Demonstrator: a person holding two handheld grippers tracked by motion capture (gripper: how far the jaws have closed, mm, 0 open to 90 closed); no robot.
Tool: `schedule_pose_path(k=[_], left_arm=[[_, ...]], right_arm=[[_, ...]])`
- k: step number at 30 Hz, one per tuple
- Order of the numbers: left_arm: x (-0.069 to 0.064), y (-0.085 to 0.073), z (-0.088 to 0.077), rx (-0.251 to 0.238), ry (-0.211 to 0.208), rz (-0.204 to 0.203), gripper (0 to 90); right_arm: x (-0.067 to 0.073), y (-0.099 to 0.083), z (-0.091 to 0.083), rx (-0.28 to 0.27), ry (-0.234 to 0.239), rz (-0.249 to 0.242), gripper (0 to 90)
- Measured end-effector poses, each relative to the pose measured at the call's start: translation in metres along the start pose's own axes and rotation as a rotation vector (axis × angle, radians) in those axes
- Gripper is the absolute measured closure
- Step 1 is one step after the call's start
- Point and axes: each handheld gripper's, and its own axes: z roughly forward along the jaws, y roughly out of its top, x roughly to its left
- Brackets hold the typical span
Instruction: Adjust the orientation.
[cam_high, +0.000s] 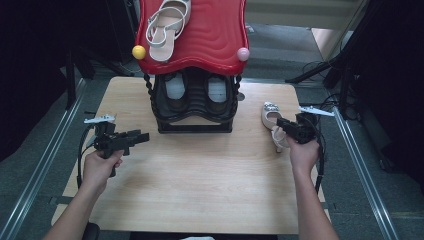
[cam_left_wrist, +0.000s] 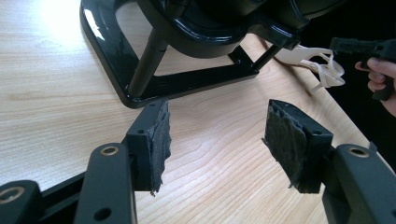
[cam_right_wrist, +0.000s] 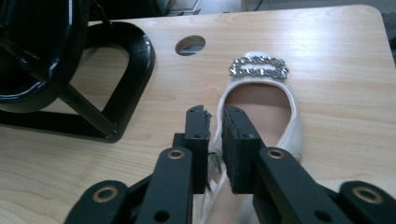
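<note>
Keeping left gripper (cam_high: 142, 136) parked at 9 o'clock: jaws wide open, nothing between them, clear of the work.

Likely step is lifting the cream shoe (cam_high: 272, 122) at 3 o'clock on the table (cam_high: 200, 175) to join its mate on the rack. Right gripper (cam_high: 280, 125) hovers over the heel end, jaws a narrow slit apart, no pinch visible.

- Open wider, straddle the side wall of the opening, close firmly.
- Avoid grabbing the thin strap alone; probably swings and twists.
- Lift straight, clear the rack's black base (cam_high: 195, 100) before swinging toward 12.

Materials, left to right:
- Pads (cam_left_wrist: 159, 140): dark, felt-like, frayed edges.
- Base: glossy moulded black plastic, curved tubes.
- Top shelf (cam_high: 210, 35): red, rippled, glossy; pale strappy sandal (cam_high: 167, 27) lying on it.
- Shoe: smooth cream upper, tan lining, sparkly rhinestone buckle (cam_right_wrist: 258, 66) at toe.
- Table: light wood grain.
</note>
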Motion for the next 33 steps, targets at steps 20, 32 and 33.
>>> schedule_pose_path(k=[20, 32, 33], left_arm=[[0.002, -0.007, -0.009, -0.006, 0.013, -0.015, 40.4], [0.001, -0.009, -0.012, -0.007, 0.019, -0.017, 40.3], [0.001, -0.009, -0.012, -0.007, 0.019, -0.016, 40.3]], right_arm=[[-0.001, -0.010, 0.044, 0.080, -0.053, -0.008, 74.5], [0.002, -0.010, 0.051, 0.117, -0.101, -0.024, 84.2], [0.002, -0.010, 0.051, 0.115, -0.104, -0.025, 85.1]])
